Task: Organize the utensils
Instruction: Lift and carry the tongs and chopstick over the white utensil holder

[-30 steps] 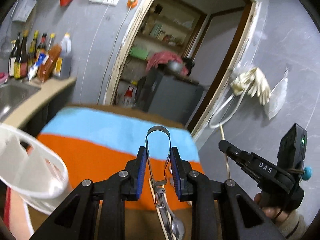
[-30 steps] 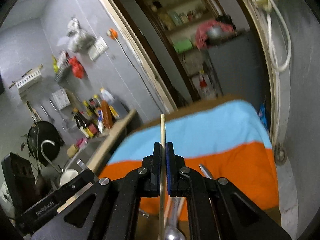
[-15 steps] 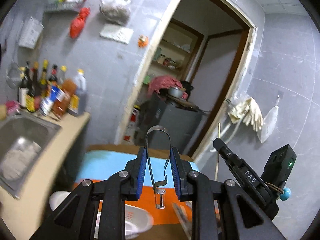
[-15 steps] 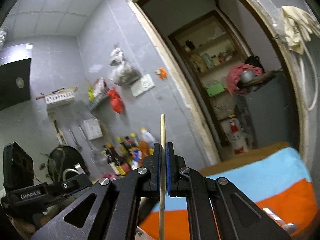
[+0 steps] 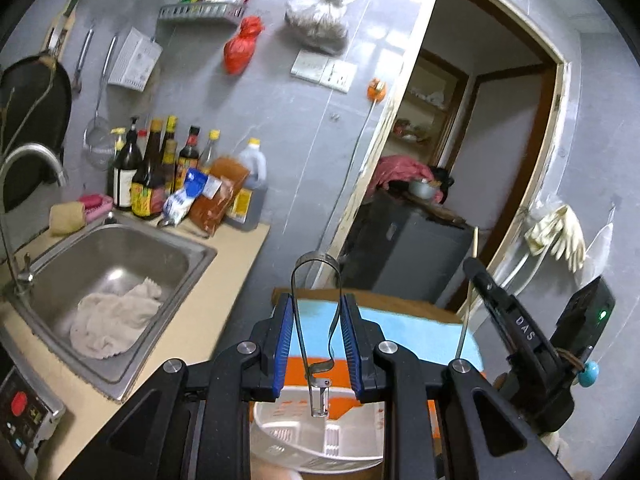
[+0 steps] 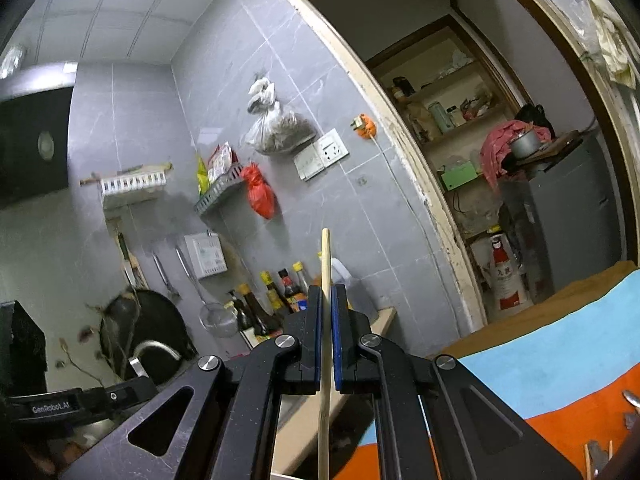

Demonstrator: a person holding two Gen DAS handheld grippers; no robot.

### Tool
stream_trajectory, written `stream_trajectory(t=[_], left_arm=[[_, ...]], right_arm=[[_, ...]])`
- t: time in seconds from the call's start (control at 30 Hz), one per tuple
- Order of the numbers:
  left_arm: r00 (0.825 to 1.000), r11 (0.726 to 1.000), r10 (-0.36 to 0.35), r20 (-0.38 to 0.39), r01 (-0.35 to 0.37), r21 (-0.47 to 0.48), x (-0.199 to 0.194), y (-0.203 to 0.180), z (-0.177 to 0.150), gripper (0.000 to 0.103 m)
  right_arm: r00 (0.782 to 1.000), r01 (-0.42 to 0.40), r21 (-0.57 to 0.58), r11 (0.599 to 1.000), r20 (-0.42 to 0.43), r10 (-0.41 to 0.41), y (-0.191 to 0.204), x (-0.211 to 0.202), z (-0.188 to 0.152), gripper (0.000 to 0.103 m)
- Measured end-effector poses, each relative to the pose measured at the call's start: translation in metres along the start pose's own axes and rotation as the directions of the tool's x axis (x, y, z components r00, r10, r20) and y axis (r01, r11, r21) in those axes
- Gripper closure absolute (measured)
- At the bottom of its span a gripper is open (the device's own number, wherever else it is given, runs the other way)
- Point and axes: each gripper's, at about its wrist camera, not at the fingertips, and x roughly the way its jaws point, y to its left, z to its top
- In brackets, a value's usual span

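Note:
My left gripper [image 5: 316, 340] is shut on a metal peeler [image 5: 310, 320], its looped handle pointing up and its blade end hanging above a white plastic basket [image 5: 316, 440]. My right gripper [image 6: 327, 344] is shut on a wooden chopstick [image 6: 325, 280] held upright; it also shows in the left wrist view [image 5: 474, 272] at the right. Both are raised above the table with the blue and orange cloth [image 6: 560, 372]. A few utensils [image 6: 628, 412] lie on the cloth at the right edge.
A steel sink [image 5: 112, 264] with a white rag is at the left, a faucet [image 5: 24, 160] beside it. Sauce bottles [image 5: 168, 176] stand on the counter against the tiled wall. A doorway [image 6: 500, 160] with a grey cabinet is behind the table.
Both grippers have lifted and tilted upward, away from the cloth. The left one has swung so that the white basket now sits below the peeler. Both holds are unchanged.

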Motion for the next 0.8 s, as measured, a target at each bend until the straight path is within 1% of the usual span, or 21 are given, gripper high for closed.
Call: stream_trajectory(t=[0.1,0.2,0.33,0.6,0.8], left_arm=[[1.000,1.000,0.013,-0.028,-0.013,0.012,0.014,0.005,-0.016,0.081],[0.999,0.998,0.032,-0.040,-0.030,0.049,0.023,0.002,-0.028,0.081],[0.997,0.997,0.041,-0.067,-0.037,0.064,0.032,0.002,-0.043,0.080],[0.993,0.997,0.056,-0.103,-0.051,0.056,0.037,0.004,-0.053,0.080],[0.991,0.997,0.057,-0.125,-0.051,0.050,0.037,0.002,-0.055,0.080]], right_arm=[[1.000,0.003,-0.026,1.000,-0.024,-0.004,0.002,0.004,-0.014,0.099],[0.999,0.019,-0.047,0.999,-0.044,-0.021,0.002,0.004,-0.023,0.099],[0.998,0.025,-0.065,0.998,-0.052,-0.029,0.000,0.002,-0.033,0.099],[0.999,0.037,-0.061,0.997,-0.031,-0.039,-0.006,-0.005,-0.043,0.099],[0.997,0.039,-0.051,0.998,-0.059,-0.042,-0.010,-0.006,-0.049,0.099]])
